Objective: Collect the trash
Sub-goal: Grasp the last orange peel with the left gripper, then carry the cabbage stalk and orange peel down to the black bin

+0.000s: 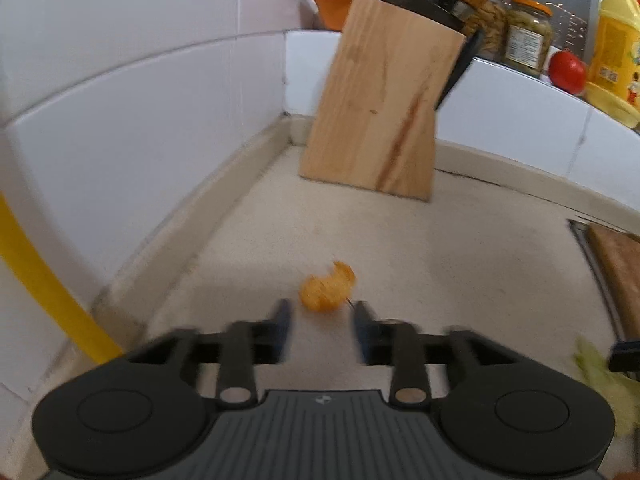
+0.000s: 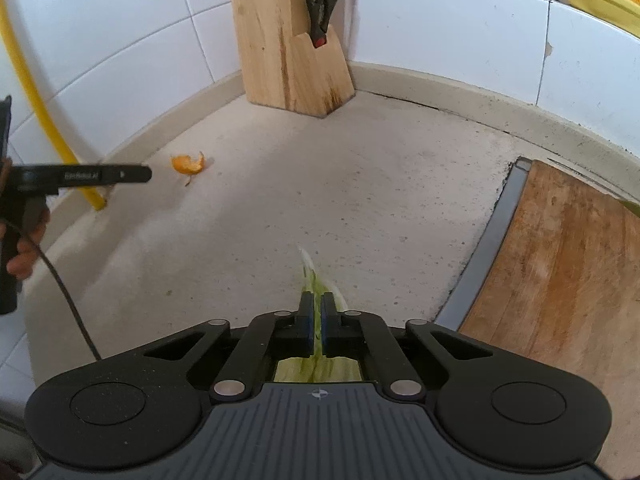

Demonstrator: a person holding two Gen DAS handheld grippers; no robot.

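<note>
the right hand-held gripper point(image 2: 316, 322) was clenched on a green vegetable scrap point(image 2: 320, 368), largely hidden under its body. the left hand-held gripper point(image 1: 322, 318), blurred, stood released just short of the orange peel point(image 1: 328, 287) on the counter point(image 2: 320, 184), knife block point(image 1: 380, 104) far beyond.

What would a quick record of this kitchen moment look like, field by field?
place: counter in a tiled corner
left gripper: open, empty, peel just ahead of its fingertips
right gripper: shut on leaf
trash loose: orange peel on the counter
trash held: green leaf
back corner: knife block with scissors
right side: cutting board
ledge: tomato, jar, yellow bottle
</note>
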